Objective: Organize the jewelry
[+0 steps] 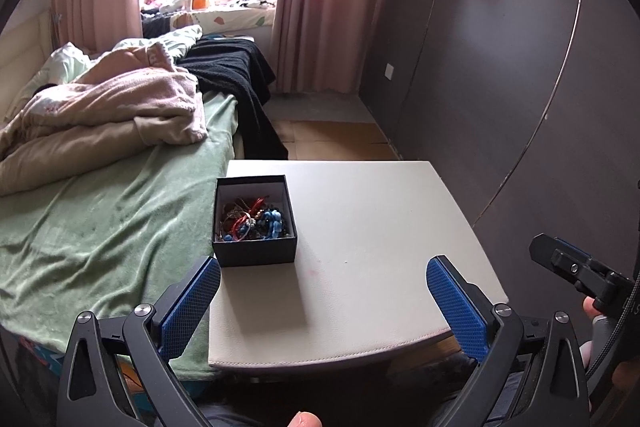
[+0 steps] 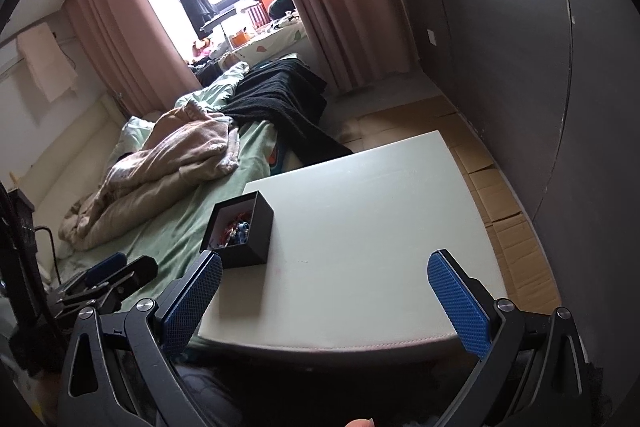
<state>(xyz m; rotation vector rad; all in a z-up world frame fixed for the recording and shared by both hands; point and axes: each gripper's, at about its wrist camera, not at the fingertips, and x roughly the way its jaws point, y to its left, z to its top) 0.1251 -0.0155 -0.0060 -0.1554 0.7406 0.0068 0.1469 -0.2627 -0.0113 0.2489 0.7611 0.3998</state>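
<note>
A small black open box (image 1: pixel 256 251) stands near the left edge of a pale table (image 1: pixel 360 267). It holds a tangle of jewelry (image 1: pixel 254 219): blue beads, red cords, metal pieces. The box also shows in the right wrist view (image 2: pixel 246 249), with the jewelry (image 2: pixel 236 227) partly hidden by its wall. My left gripper (image 1: pixel 323 277) is open and empty, low over the table's near edge, just short of the box. My right gripper (image 2: pixel 325 273) is open and empty over the table's near side (image 2: pixel 380 247). The right gripper shows at the left wrist view's right edge (image 1: pixel 576 267).
A bed with a green sheet (image 1: pixel 100 227), a crumpled beige blanket (image 1: pixel 112 111) and a black throw (image 1: pixel 240 79) adjoins the table's left side. A dark wall panel (image 1: pixel 500 67) runs along the right. Cardboard (image 2: pixel 500 195) covers the floor beyond the table.
</note>
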